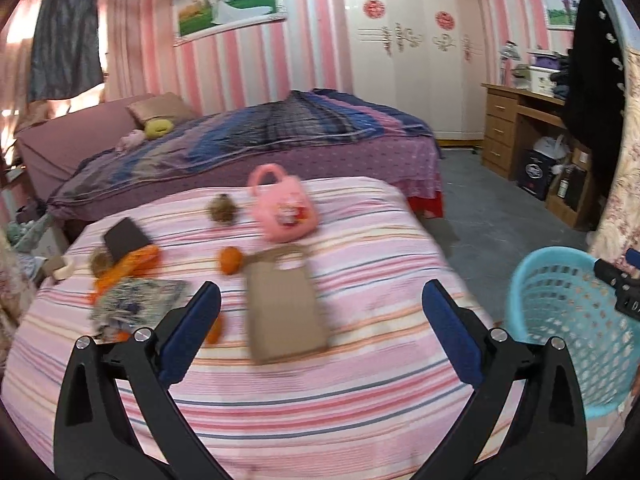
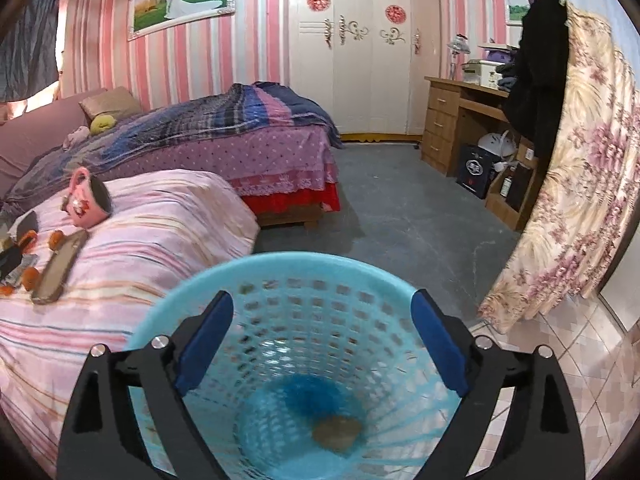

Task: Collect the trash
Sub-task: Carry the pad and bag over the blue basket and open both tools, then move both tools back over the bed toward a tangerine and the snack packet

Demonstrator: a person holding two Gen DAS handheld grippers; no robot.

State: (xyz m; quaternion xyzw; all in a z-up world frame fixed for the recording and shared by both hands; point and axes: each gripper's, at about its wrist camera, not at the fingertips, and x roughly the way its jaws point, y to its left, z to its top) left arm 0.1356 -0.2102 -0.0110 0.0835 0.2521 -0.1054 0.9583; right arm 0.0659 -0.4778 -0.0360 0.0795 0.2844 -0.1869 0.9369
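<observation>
My left hand-held gripper (image 1: 320, 300) hangs wide and holding nothing above the near part of the striped bed (image 1: 360, 400), fingers pointing toward the far edge. The trash lies ahead of it: a flat brown paper bag (image 1: 286, 312) just past the fingertips, an orange scrap (image 1: 231, 260) touching the bag's far left corner, a brown fuzzy lump (image 1: 221, 209) further on, and a heap of orange peel and crumpled patterned wrapper (image 1: 132, 288) toward the bed's left edge, beside my left finger. A dark card (image 1: 125, 238) rests on that heap. A pink toy handbag (image 1: 284, 208) stands near the far edge, beyond the paper bag.

My right hand-held gripper (image 2: 322, 312) is likewise spread wide and empty, tilted down over the mouth of the blue basket (image 2: 200, 300), which sits off the bed's right edge. A brownish piece of trash (image 2: 337, 434) lies at the basket's bottom.
</observation>
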